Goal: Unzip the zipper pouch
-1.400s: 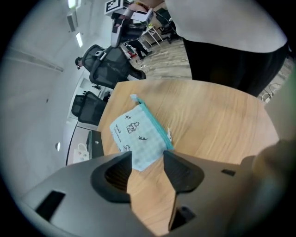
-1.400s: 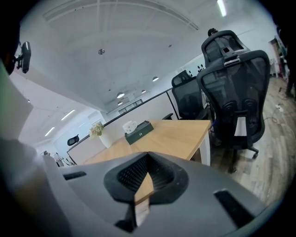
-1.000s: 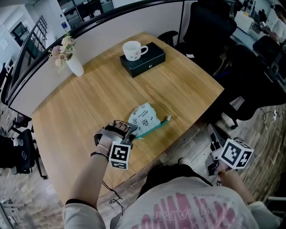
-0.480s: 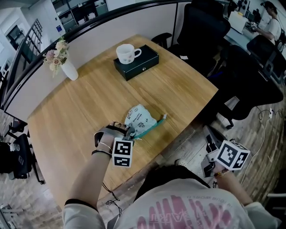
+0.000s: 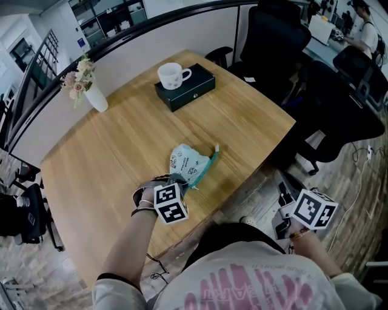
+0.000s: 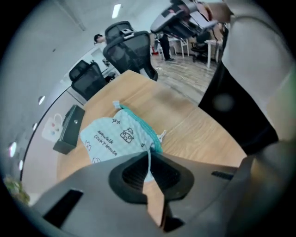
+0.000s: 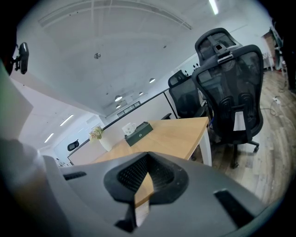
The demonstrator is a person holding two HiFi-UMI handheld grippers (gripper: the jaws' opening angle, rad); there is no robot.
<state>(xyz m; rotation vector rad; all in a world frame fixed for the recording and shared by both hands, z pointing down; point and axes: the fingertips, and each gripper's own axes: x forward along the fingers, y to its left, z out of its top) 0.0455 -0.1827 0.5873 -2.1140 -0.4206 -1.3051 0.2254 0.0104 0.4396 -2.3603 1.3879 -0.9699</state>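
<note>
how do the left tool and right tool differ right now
The left tool is over the table, and its jaws have just closed on an edge of the pouch; the right tool is held off the table's edge, gripping nothing. The left tool points steeply down, the right tool nearer level. Both have their jaws together.

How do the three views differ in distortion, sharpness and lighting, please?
Head view: wide-angle bend bows the table edges, light even, shadows soft. Left gripper view: fisheye with black corners; pouch print sharp, dark clothing at right blurred. Right gripper view: same fisheye ring; chair crisp, ceiling lights bright.
</note>
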